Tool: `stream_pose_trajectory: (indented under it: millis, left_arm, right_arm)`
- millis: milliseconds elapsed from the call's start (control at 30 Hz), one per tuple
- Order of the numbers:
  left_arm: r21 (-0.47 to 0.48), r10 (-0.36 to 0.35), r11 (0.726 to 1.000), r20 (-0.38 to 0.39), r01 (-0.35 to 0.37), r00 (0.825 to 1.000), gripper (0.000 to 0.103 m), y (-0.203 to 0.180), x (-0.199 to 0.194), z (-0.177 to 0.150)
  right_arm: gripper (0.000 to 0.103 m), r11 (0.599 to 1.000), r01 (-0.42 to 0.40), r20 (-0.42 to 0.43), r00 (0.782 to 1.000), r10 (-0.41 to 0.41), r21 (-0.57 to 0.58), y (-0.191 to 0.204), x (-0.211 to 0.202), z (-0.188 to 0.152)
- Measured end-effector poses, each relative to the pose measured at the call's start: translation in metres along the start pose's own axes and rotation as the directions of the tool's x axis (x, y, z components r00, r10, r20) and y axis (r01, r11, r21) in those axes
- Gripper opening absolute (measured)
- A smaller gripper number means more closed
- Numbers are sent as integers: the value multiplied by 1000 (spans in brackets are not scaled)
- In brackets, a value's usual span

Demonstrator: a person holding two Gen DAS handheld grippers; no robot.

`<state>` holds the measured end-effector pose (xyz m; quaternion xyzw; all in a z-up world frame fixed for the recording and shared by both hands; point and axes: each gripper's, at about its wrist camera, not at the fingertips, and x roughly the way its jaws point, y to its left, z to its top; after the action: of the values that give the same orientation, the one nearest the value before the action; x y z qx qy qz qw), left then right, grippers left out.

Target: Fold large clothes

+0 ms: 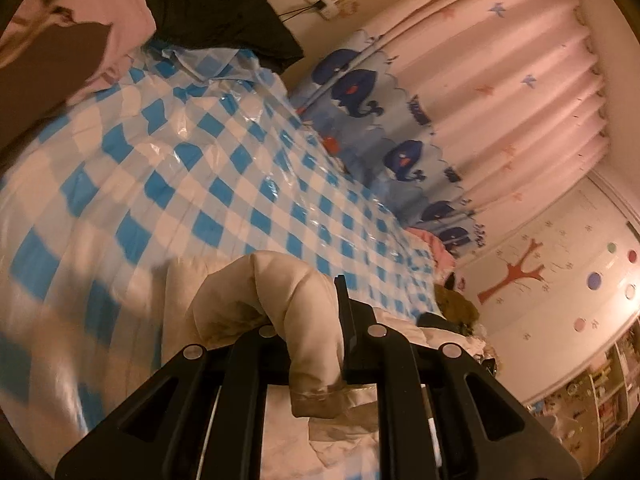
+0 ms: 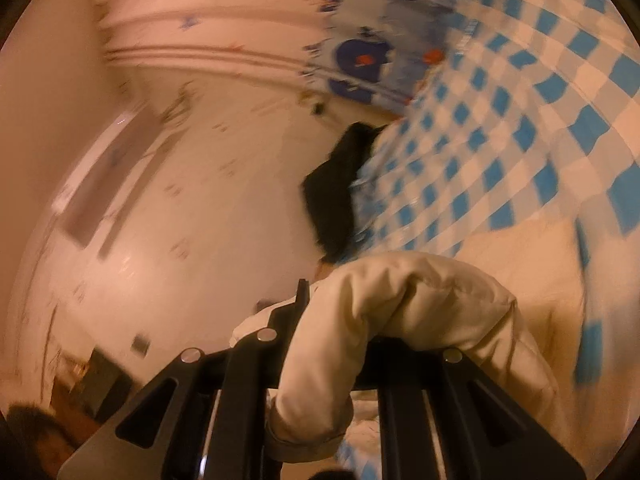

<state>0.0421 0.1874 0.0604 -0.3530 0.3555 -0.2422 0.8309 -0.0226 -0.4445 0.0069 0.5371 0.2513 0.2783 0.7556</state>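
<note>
Cream quilted puffer jacket [image 1: 276, 292] is pinched in both tongs at once, its padded fabric bunched into thick rolls that drape over the black frames. In the left wrist view the left gripper [image 1: 316, 320] is clenched on a fold of the jacket with a cuff-like hem hanging down between the fingers, and the rest of the garment lies on the bed's blue-and-white checked plastic cover [image 1: 208, 168] near its lower edge. In the right wrist view, which is blurred, the right gripper [image 2: 352, 328] grasps another padded fold of the same jacket [image 2: 400, 292], with more cream fabric spread on the checked cover [image 2: 520, 120] to the right. At the far end of the bed in the left view a dark crumpled garment [image 1: 224, 12] sits on the cover's corner, just beside a pink cloth with brown patches [image 1: 80, 20] along the neighbouring edge. The right view shows a black garment [image 2: 336, 184] hanging off the cover's edge. Beyond the long side of the bed hangs a pink pleated curtain with a blue whale-print border [image 1: 500, 100], also seen in the right view [image 2: 360, 60]. A wall with a red tree sticker and coloured dots [image 1: 560, 280] stands past the curtain, with cluttered shelves [image 1: 600, 392] below it.
</note>
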Motion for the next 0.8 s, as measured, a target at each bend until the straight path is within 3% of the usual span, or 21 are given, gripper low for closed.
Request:
stream_pose_trajectory:
  millis: [233,300,433,500,600,667,733,800]
  left_arm:
    - [-70,116,990,-52,-119,992,11,56,111,27]
    - [-88,162,981,-98,-171,982,13,76,137,24]
    - [-128,220,961,-188,-246,957,17,114,176,16]
    - [-154,212,957,-213,-247,954,17,122,180,17]
    - [-229,156,950,-239,-212,958,24,122,172,30]
    - [-285,95,945,-223,-158,970,38,118,158,45]
    - [-328,60,937,-182,-118,981,50,111,141,55]
    - [-336,61,937,-121,-99,991,66,101,122,63]
  right_arm:
    - [15,972,172,-4,985,-173,158,-102,56,30]
    - [15,954,213,-24,977,-213,210,-133,65,27]
    - [18,946,212,-37,977,-209,246,-149,65,26]
    - [24,945,198,-40,980,-194,261,-146,62,29]
    - [42,942,151,-15,988,-154,301,-139,54,34]
    - [75,948,127,59,987,-150,291,-126,41,36]
    - [85,952,143,101,979,-176,269,-112,29,37]
    - [86,961,217,103,966,-236,170,-84,23,32]
